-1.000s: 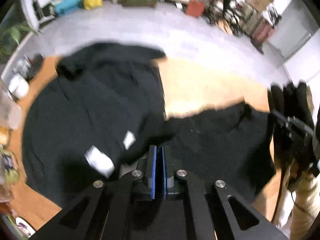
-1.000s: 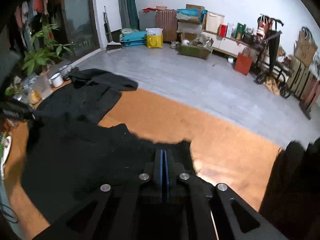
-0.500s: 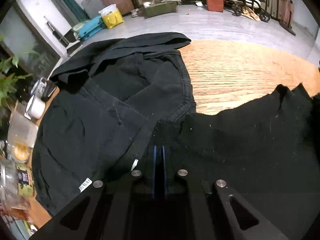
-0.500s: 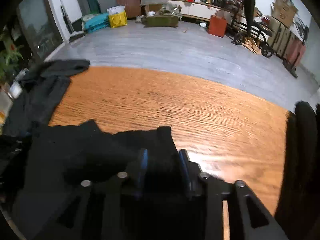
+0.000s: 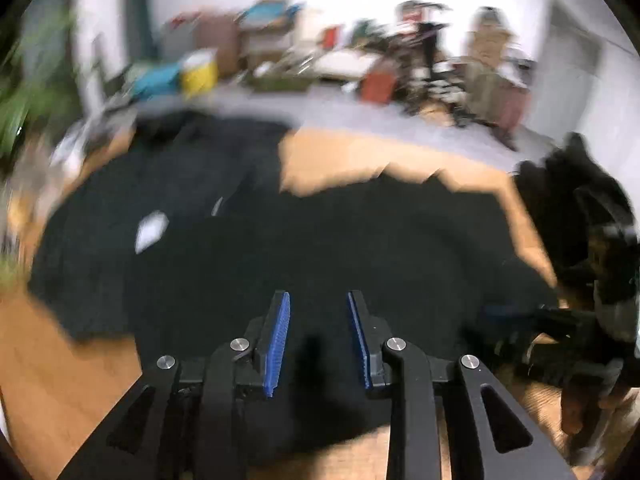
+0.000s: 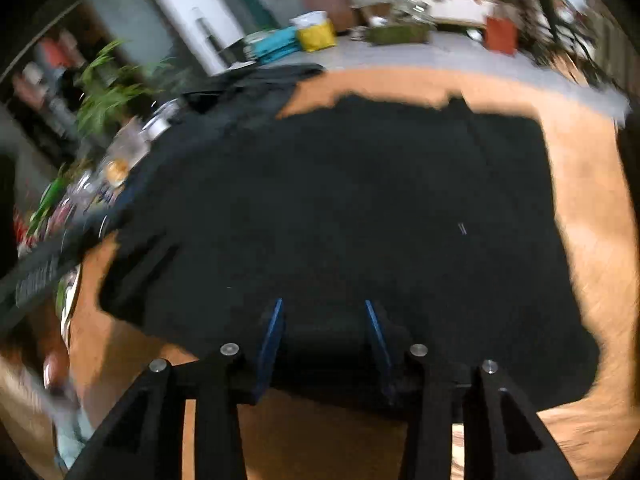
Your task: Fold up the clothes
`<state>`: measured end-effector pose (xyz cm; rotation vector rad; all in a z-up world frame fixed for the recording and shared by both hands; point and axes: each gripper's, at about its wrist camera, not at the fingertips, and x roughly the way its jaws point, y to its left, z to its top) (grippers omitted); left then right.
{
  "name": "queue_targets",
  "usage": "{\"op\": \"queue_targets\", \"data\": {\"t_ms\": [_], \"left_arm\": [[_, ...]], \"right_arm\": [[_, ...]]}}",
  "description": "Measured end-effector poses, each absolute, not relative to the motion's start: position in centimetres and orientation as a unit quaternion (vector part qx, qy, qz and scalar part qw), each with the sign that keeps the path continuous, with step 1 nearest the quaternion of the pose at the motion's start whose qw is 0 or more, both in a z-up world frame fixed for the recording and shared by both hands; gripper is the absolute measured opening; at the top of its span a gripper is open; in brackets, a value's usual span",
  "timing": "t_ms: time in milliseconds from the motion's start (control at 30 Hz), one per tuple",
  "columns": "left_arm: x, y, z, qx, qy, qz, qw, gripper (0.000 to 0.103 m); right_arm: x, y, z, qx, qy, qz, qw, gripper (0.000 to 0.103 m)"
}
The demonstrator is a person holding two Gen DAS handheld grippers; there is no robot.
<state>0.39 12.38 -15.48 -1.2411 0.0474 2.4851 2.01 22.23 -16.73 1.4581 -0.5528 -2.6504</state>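
— Status of the grippers?
— The left gripper [image 5: 318, 300] and the right gripper [image 6: 323, 306] both had jaws spread and opening, pads clear of the fabric.
— And the garment?
— The black garment [image 6: 340, 208] lay flat on the wooden table [image 6: 592, 216], directly ahead of and beneath both grippers. A second dark garment [image 5: 160, 184] lay ahead-left of the left gripper.
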Motion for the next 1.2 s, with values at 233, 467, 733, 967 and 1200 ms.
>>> {"op": "queue_targets", "data": {"t_ms": [233,467,733,967,1200], "left_arm": [[3.7,9.7,-16.5,-0.437,0.008,0.888,0.142,0.031],[1.7,9.0,-19.2,-0.475,0.047,0.874,0.092,0.021],[2.8,9.7,-15.3,-0.461,0.045,0.874,0.148,0.044],[2.7,15.6,-17.9,-0.464,0.078,0.859,0.201,0.063],[2.4,16.6,-19.4,-0.522,0.095,0.832,0.163,0.061]], "right_arm": [[2.8,24.0,-13.3,0.467,-0.205,-0.86,0.003,0.046],[6.4,30.7,-16.6,0.515,-0.242,-0.807,-0.159,0.036],[12.9,34.3,-15.8,0.482,-0.387,-0.765,-0.182,0.063],[12.6,34.4,-17.9,0.443,-0.48,-0.741,-0.157,0.061],[10.7,33.1,-17.8,0.436,-0.461,-0.749,-0.191,0.013]]}}
